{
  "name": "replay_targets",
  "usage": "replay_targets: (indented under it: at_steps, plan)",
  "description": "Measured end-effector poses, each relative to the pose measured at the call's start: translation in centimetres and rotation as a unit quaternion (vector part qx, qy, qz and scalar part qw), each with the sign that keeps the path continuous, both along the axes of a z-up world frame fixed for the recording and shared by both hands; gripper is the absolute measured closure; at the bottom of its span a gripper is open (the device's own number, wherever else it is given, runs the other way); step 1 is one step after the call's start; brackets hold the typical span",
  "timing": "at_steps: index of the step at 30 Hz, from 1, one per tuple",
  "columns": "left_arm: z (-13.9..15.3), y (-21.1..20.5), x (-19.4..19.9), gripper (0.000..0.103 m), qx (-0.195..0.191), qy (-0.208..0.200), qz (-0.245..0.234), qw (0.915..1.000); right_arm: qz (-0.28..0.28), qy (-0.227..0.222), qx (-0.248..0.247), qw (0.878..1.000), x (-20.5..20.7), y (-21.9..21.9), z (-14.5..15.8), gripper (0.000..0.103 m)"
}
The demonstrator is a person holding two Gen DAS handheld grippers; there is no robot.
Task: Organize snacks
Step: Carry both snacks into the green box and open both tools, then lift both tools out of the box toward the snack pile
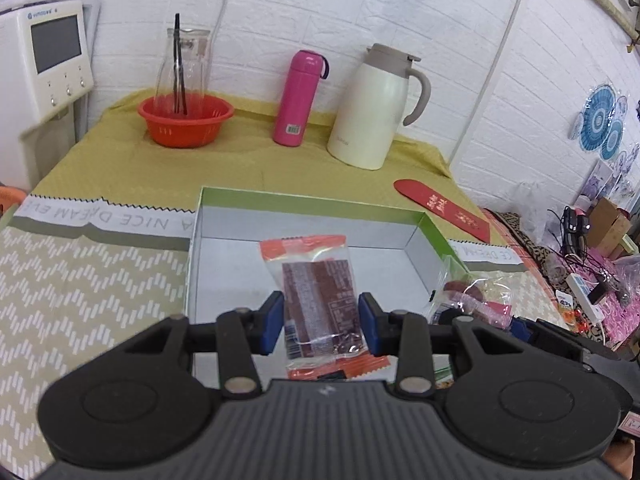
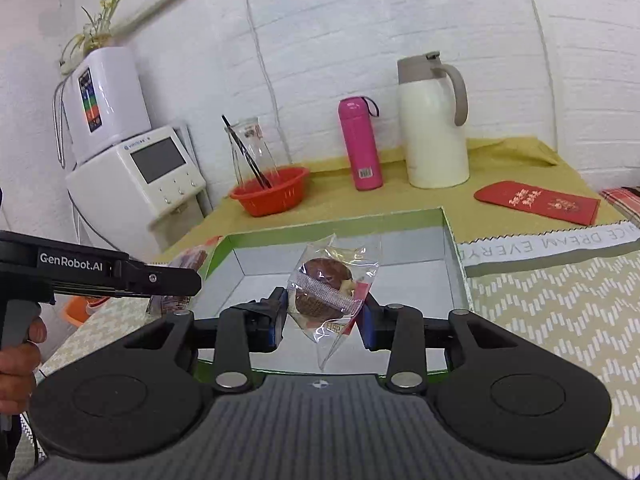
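Left gripper [image 1: 322, 322] squeezing a red snack packet [image 1: 320, 304], held up over the near side of the green box [image 1: 308, 200]. Right gripper [image 2: 322, 314] pinching a clear cookie bag [image 2: 330, 286] above that same box.

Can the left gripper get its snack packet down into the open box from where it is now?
Probably yes. The left gripper holds the orange-edged packet right over the box, whose top is open and floor looks bare; nothing sits between.
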State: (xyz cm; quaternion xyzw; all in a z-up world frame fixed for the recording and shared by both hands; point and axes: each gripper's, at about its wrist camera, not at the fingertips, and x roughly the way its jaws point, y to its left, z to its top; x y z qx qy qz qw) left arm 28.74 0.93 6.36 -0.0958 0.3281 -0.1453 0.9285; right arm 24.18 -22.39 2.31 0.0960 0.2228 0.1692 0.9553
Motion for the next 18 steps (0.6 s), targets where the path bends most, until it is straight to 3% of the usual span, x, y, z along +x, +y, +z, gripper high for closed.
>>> replay_targets:
  at_steps: [7, 9, 10, 12, 14, 18]
  plan:
    - [-1.9, -0.5, 2.6, 0.064, 0.018, 0.024, -0.003, 0.9995, 0.026, 0.049, -0.011, 0.998, 3.2, 1.3, -1.8, 0.037]
    - [-2.2, -0.4, 2.9, 0.051, 0.014, 0.018, 0.001, 0.9997, 0.037, 0.062, -0.027, 0.997, 3.7, 1.9, -2.0, 0.034]
    - [-2.3, -0.3, 2.8, 0.033, 0.008, 0.011, 0.004, 0.9999, 0.041, 0.066, -0.037, 0.996, 3.9, 2.1, -2.0, 0.030]
    - [-2.3, 0.3, 2.5, 0.032, -0.015, -0.007, 0.024, 0.9996, 0.046, 0.060, -0.050, 0.996, 3.5, 2.2, -1.8, 0.000]
    - [-2.2, 0.5, 2.3, 0.027, -0.020, -0.015, 0.034, 0.9991, 0.040, 0.035, -0.053, 0.997, 2.6, 1.9, -1.5, 0.000]
    - [-1.9, 0.3, 1.7, 0.015, 0.015, -0.027, 0.053, 0.9981, 0.030, 0.007, -0.050, 0.998, 1.6, 0.9, -0.2, 0.000]
